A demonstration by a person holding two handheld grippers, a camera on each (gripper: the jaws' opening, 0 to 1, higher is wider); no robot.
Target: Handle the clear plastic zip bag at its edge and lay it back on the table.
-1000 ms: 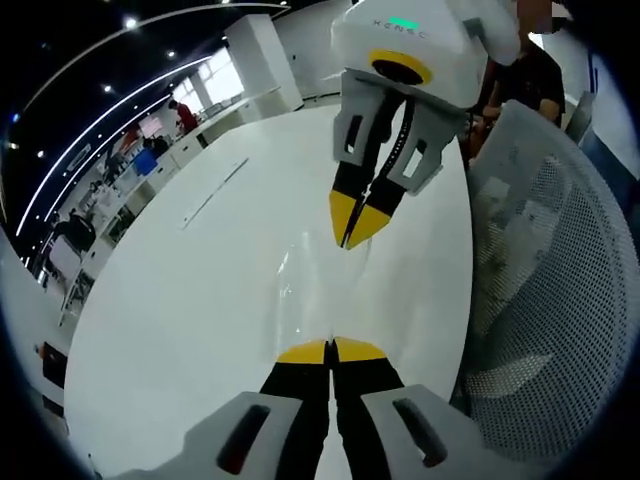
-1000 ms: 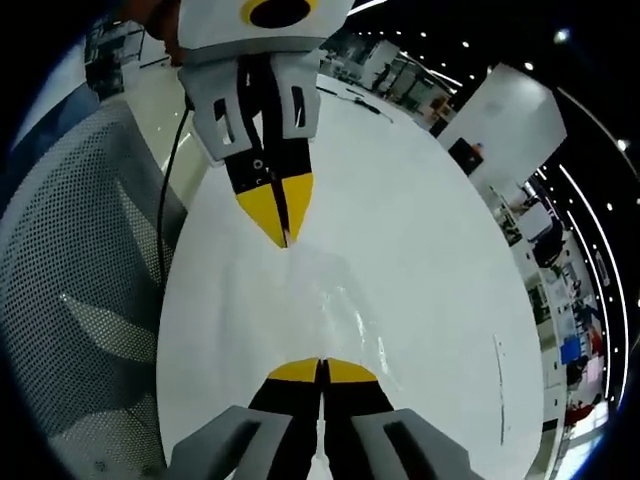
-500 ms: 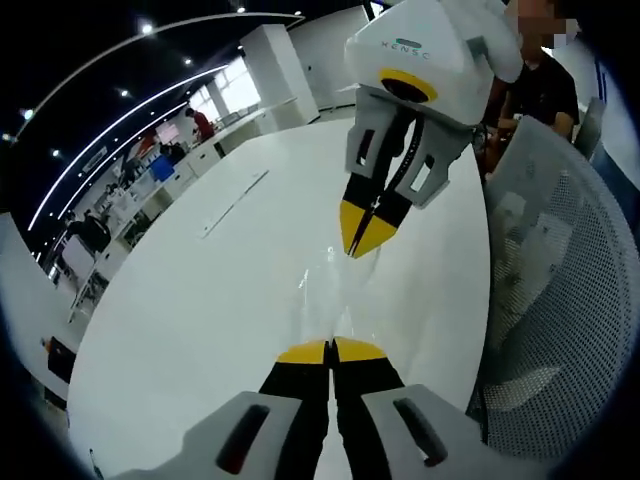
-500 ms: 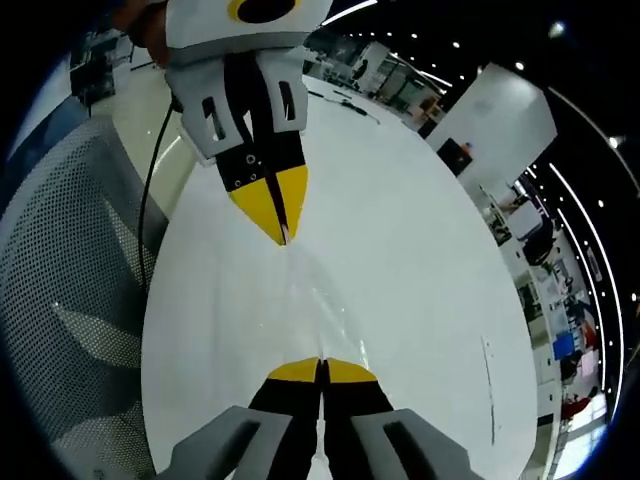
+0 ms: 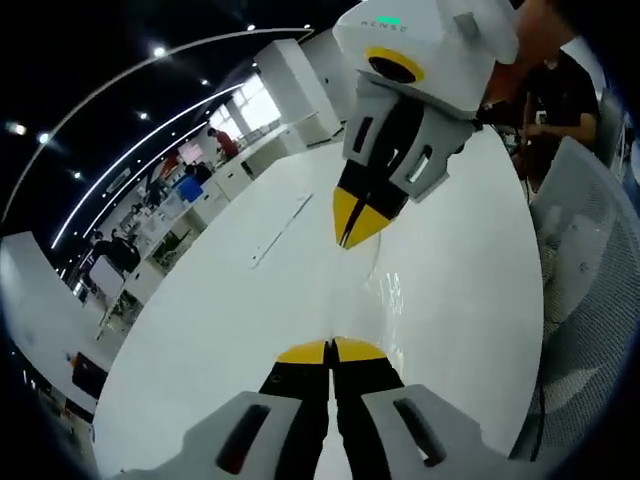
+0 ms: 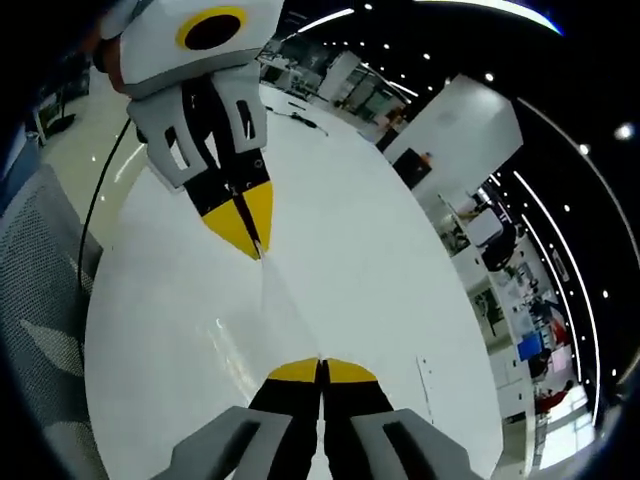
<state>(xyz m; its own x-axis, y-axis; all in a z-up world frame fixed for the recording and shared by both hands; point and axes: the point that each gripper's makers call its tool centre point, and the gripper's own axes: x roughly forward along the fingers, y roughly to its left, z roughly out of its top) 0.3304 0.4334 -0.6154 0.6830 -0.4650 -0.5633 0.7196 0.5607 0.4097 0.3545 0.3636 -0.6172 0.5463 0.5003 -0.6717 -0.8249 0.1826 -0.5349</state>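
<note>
A clear plastic zip bag (image 5: 375, 290) hangs stretched above a white counter (image 5: 220, 320), held at opposite edges between two hand-held grippers. It is nearly invisible against the white surface, betrayed by faint creases and bright glints along its length. In the left gripper view, the left gripper (image 5: 331, 351) has its yellow-tipped jaws pressed together on the near edge of the bag, while the right gripper (image 5: 357, 222) reaches in from above, its own yellow tips pinched shut on the far edge. The right gripper view shows the same hold from the other end: the right gripper (image 6: 321, 371) clamps the bag (image 6: 275, 310) at the bottom of the frame, and the left gripper (image 6: 245, 228) meets it from the upper left, jaws closed on the plastic over the counter (image 6: 380, 280).

A slim pale strip (image 5: 282, 228) lies on the counter beyond the bag. A mesh-backed chair (image 5: 590, 290) stands at the counter's edge, and a person in a dark shirt (image 5: 560, 95) sits behind it. Farther back, an open-plan office (image 5: 170, 190) stretches under ceiling lights.
</note>
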